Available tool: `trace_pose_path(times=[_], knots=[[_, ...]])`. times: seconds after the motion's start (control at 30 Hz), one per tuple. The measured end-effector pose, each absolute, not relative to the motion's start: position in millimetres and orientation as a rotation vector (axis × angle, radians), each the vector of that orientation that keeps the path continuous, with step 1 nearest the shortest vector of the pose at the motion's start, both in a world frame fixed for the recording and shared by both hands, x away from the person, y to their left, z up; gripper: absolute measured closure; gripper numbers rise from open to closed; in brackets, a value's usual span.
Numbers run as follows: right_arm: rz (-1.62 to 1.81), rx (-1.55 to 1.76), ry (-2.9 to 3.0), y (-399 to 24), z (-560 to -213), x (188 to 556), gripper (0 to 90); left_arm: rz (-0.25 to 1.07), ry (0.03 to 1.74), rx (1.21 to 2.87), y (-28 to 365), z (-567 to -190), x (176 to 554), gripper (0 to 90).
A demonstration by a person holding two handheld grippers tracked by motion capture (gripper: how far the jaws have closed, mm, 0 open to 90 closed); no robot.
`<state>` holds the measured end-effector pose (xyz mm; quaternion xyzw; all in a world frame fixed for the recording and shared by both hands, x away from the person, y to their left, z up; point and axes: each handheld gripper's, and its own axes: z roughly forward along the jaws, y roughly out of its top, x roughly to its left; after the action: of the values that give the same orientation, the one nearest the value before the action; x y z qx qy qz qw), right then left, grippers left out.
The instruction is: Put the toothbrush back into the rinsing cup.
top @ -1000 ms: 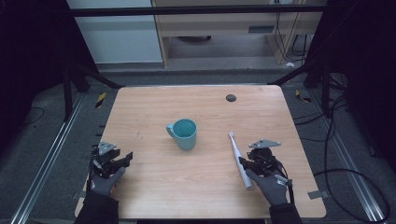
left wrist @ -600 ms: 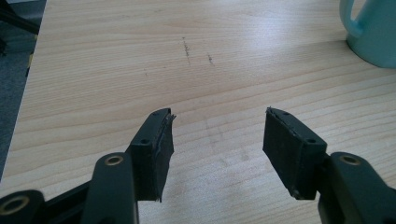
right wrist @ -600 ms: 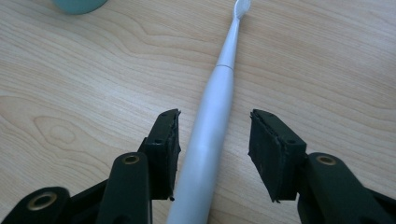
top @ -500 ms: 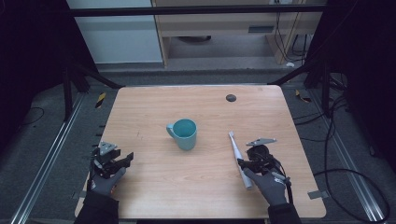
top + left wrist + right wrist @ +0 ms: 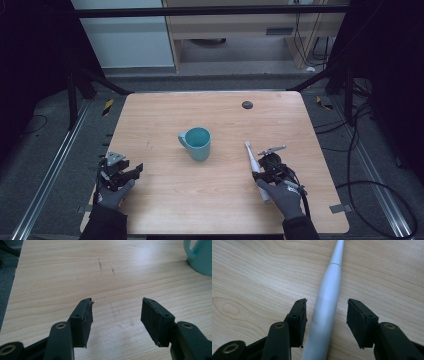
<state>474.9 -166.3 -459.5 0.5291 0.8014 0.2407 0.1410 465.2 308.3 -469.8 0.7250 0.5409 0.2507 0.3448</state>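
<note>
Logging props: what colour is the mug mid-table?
Teal, inside and out; the mug shows best in the high view.

Toothbrush (image 5: 324, 307): in your right gripper view, its head runs off the top edge and its base off the bottom edge, between the jaws.
Mug (image 5: 200, 256): in your left gripper view, ahead and right of the jaws, cut by the top and right edges.
Dark spot (image 5: 247, 104): far ahead of your right gripper (image 5: 260, 172); too small to identify.
</note>
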Motion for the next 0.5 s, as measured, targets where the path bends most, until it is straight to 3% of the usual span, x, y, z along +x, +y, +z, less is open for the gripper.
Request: trace_pose_path(times=[0.5], knots=[[0.604,1.612,2.364,-164.8,-462.7,486.5,53.0,0.642,1.407,1.888,308.5,-471.0,466.1,41.8]])
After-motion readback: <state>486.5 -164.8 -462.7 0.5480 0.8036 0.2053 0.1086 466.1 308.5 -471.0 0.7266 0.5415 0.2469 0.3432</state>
